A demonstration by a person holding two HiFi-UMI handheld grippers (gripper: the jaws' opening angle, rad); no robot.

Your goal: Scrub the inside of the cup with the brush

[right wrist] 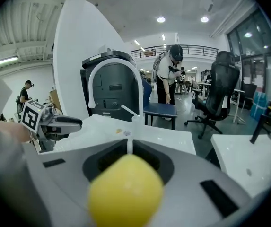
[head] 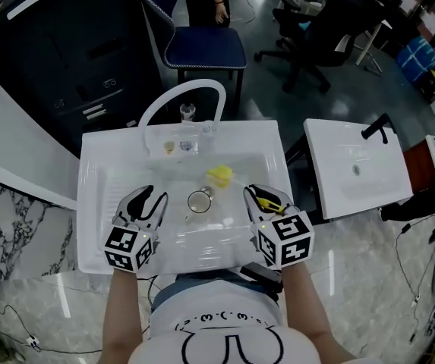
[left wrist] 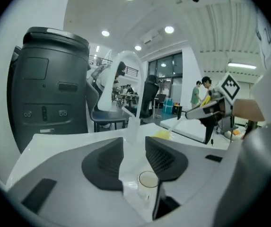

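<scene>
Left gripper [head: 154,196] jaws apart, empty, over white sink [head: 96,203]. Glass cup [head: 199,201] upright in sink between both grippers. Right gripper [head: 256,194] clamped on yellow brush [head: 219,176], brush head just beyond cup.

Your clear glass cup [head: 199,201] stands upright, mouth up. The brush [head: 219,176] has its yellow head at the cup's one o'clock and its handle clamped in your right gripper [head: 261,197].
</scene>
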